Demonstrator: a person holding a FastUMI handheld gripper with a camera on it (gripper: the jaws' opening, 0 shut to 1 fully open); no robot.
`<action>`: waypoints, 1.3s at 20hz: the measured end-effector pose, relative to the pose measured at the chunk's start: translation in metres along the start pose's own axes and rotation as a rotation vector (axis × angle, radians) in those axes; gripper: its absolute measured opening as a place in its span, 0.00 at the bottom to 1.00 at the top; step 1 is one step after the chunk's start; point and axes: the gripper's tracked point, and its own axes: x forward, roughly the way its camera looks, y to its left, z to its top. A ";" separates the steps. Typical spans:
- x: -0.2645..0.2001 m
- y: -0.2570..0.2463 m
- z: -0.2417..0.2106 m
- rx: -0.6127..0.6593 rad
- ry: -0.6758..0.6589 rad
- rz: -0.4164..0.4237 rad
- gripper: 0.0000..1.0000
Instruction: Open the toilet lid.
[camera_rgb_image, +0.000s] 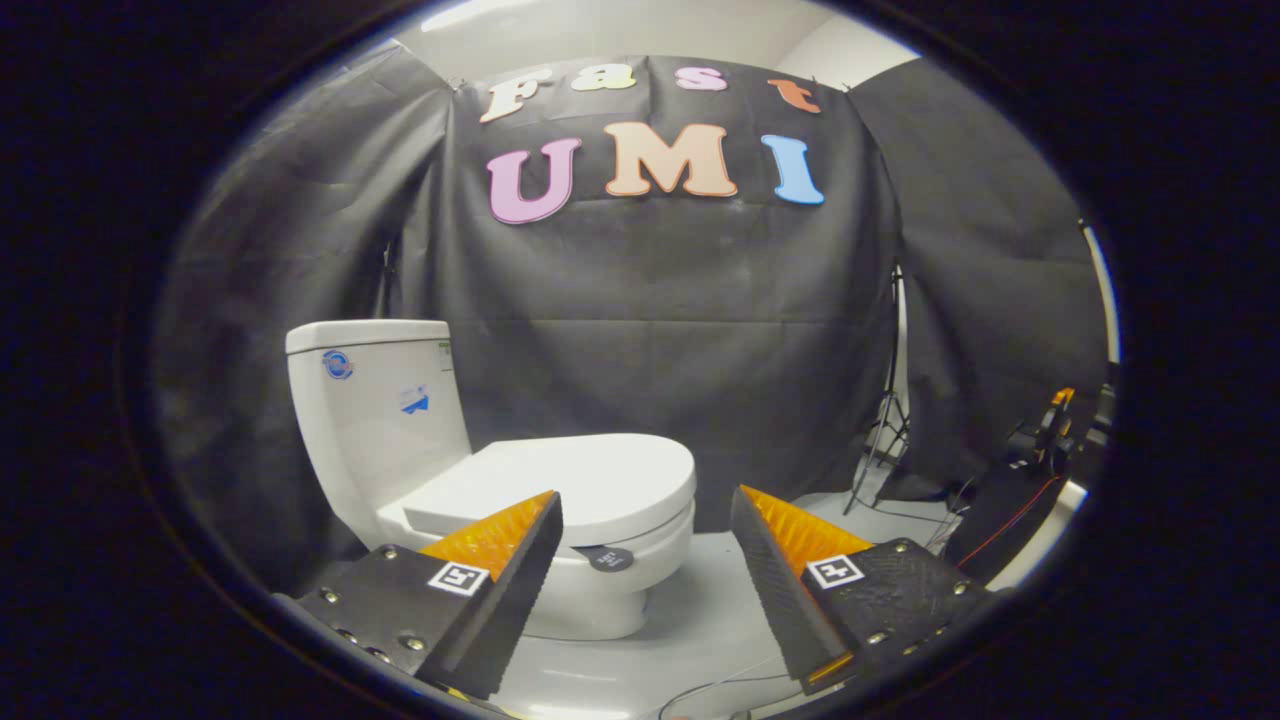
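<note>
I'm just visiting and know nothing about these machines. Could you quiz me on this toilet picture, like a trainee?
1. True or false: the toilet lid is already up.
2. The gripper is: A) open, holding nothing; B) clamped on the lid.
3. What stands behind the lid, against the black cloth?

Key:
1. False: it lies flat, closed.
2. A: its fingers stand apart, the lid's front edge just beyond them.
3. The tank.

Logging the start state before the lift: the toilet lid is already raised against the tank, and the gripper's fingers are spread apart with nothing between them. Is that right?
Not quite. In the gripper view the toilet lid lies flat and closed over the bowl, not raised against the tank. The rest holds: the gripper is open, with nothing held between its fingers.
</note>
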 end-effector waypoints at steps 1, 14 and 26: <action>0.001 0.000 -0.003 -0.003 0.005 0.002 1.00; 0.032 0.011 -0.043 0.073 0.113 0.023 1.00; 0.084 0.020 -0.106 0.496 0.372 -0.042 0.99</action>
